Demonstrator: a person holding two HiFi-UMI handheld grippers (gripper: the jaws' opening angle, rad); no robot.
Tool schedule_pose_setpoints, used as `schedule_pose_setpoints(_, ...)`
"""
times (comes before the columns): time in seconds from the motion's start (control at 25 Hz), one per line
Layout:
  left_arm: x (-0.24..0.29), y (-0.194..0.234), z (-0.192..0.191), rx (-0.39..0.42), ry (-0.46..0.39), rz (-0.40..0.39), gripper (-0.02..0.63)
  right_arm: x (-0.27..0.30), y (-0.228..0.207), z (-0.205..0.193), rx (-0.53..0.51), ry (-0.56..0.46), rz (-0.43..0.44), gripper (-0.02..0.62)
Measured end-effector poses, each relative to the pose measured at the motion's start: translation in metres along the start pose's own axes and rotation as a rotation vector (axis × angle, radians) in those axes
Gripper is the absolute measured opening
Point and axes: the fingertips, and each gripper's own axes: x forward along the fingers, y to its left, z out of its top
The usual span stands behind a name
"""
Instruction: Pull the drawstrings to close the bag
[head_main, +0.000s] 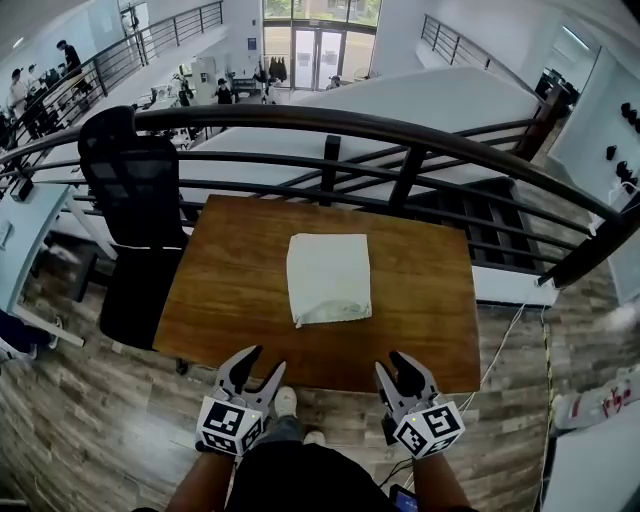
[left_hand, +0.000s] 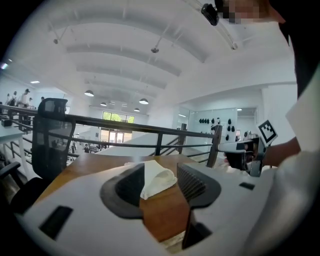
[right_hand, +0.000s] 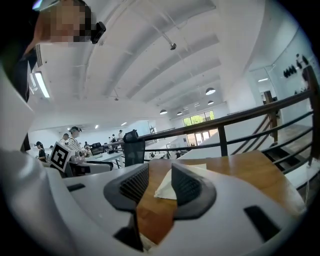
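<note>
A white cloth bag (head_main: 328, 278) lies flat in the middle of the wooden table (head_main: 220, 300); its drawstrings are too small to make out. My left gripper (head_main: 266, 360) hovers at the table's near edge, left of the bag, open with nothing between its fingers. My right gripper (head_main: 390, 362) hangs at the near edge on the right, also open and empty. In the left gripper view the bag (left_hand: 159, 179) shows well beyond the parted jaws. The right gripper view shows the bag (right_hand: 164, 188) ahead in the same way.
A black office chair (head_main: 135, 200) stands against the table's left side. A dark metal railing (head_main: 400, 130) runs along the far edge, with a stairwell behind it. A cable (head_main: 500, 345) trails on the wooden floor at the right.
</note>
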Motion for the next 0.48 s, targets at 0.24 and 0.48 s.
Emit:
schedule_pose_setpoints(0.24,0.044,0.032,-0.001,-0.002,0.059,-0.027,0.209,0.061,-0.018,-0.021,-0.009,0.12,-0.014,0.135)
schedule_pose_setpoints(0.48,0.087,0.047,-0.027,0.041,0.167,-0.04,0.207,0.098,-0.027,-0.037,0.039,0.18,-0.034,0.13)
